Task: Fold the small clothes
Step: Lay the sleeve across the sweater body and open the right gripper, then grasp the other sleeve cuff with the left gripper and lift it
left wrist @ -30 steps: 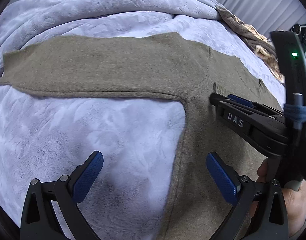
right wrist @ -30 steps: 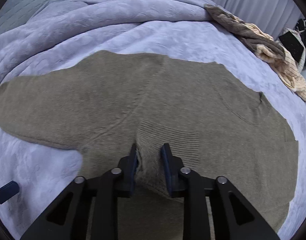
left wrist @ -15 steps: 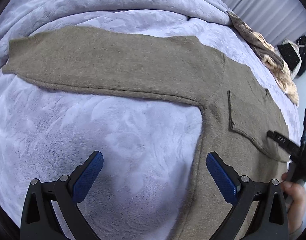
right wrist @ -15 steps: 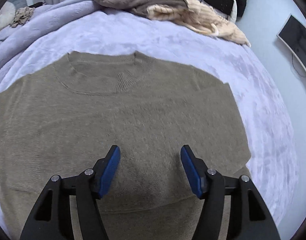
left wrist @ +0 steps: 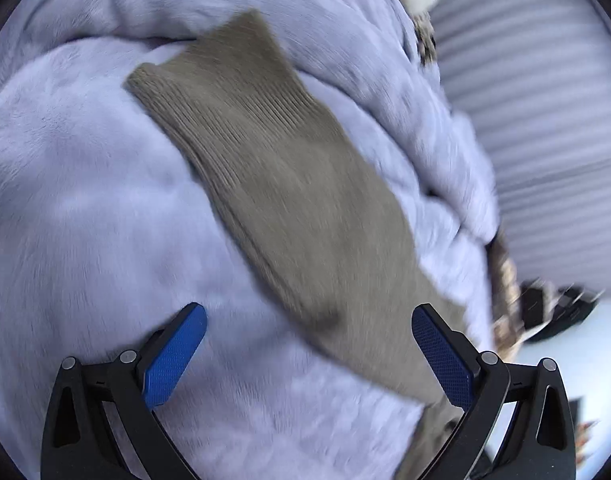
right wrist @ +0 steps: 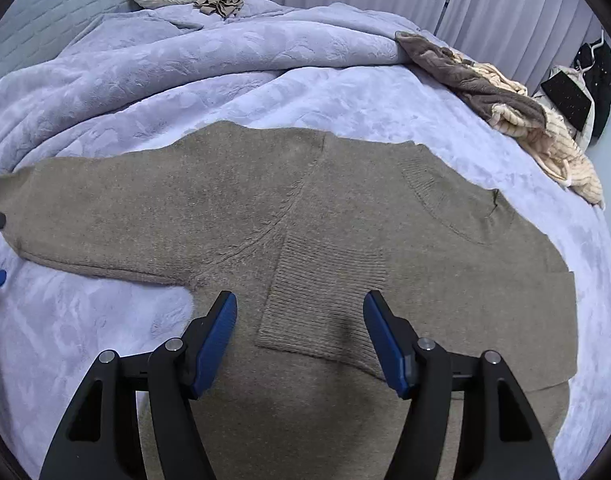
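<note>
Left wrist, blurred: left gripper [left wrist: 308, 354] spread wide, nothing held, above one sleeve [left wrist: 289, 200] of the sweater, stretched flat on the lilac blanket [left wrist: 73, 208].

Right wrist: right gripper [right wrist: 300, 338] spread too, empty, over the sweater [right wrist: 345, 208] lying flat on the blanket; ribbed cuff [right wrist: 325, 308] folded across the body, between the fingers. Heaped clothes [right wrist: 505, 96] well apart.

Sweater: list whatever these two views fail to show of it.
- Left wrist view: only the outstretched sleeve shows, motion-blurred; body out of frame.
- Right wrist view: sweater hem cut off by the bottom edge and right gripper.
- Folded sleeve's upper run indistinguishable from the body.
</note>
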`<state>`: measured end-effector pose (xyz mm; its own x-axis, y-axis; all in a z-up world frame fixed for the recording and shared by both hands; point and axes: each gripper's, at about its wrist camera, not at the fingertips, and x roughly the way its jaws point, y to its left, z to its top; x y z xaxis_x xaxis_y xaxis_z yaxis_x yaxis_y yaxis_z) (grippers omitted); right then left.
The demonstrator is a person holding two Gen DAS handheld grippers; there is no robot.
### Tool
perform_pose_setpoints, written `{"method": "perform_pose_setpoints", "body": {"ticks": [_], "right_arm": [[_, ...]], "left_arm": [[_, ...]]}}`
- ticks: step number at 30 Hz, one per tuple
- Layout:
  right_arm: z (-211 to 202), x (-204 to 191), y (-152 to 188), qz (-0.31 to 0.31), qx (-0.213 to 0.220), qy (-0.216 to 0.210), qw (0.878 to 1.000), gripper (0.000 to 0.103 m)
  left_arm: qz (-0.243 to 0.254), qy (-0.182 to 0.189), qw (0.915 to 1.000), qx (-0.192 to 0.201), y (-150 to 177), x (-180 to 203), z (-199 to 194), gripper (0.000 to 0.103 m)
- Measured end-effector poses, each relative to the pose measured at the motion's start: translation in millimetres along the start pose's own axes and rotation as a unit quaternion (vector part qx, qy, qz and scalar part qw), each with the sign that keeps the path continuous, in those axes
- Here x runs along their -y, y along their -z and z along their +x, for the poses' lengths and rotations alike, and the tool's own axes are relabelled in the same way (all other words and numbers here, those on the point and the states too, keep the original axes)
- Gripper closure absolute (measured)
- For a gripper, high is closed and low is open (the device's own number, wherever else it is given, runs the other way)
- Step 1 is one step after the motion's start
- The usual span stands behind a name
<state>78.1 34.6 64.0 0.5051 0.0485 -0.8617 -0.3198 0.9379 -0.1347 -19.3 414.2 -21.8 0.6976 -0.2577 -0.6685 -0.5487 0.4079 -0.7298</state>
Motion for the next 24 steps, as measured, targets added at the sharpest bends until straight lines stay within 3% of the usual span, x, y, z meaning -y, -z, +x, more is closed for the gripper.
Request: {"method": "perform_pose_setpoints", "body": {"ticks": [5, 6, 7, 8, 9, 12, 16, 24], "right_arm": [[4, 22, 7, 0.021, -0.019, 0.010, 1.000, 0.033], [6, 26, 9, 0.023, -0.022, 0.014, 0.999, 0.033], [7, 30, 10, 0.025, -0.025, 0.017, 0.999, 0.033], [6, 32, 12, 0.027, -0.029, 0.018, 0.999, 0.033], [6, 35, 14, 0.030, -0.032, 0.019, 0.999, 0.033], [5, 39, 12, 0.032, -0.030, 0.024, 0.999, 0.033], [9, 30, -9, 0.023, -0.022, 0.031, 0.999, 0.033], [63, -41, -61, -0.010, -0.053, 0.035, 0.998, 0.033]], "left_arm": [[-0.038, 0.059, 0.9968, 0.038, -38, -13, 7, 0.003], [-0.036, 0.064, 0.9960, 0.051, -42, -13, 6, 0.029], [-0.033, 0.072, 0.9957, 0.048, -46, -12, 8, 0.071], [-0.035, 0.085, 0.9952, 0.034, -50, -14, 13, 0.087], [-0.037, 0.093, 0.9946, 0.028, -50, -15, 16, 0.093], [-0.009, 0.063, 0.9967, 0.051, -44, -10, 7, 0.093], [0.023, 0.061, 0.9940, 0.087, -33, 5, -21, 0.093], [0.097, 0.029, 0.9879, 0.117, -15, 46, -61, 0.093]]}}
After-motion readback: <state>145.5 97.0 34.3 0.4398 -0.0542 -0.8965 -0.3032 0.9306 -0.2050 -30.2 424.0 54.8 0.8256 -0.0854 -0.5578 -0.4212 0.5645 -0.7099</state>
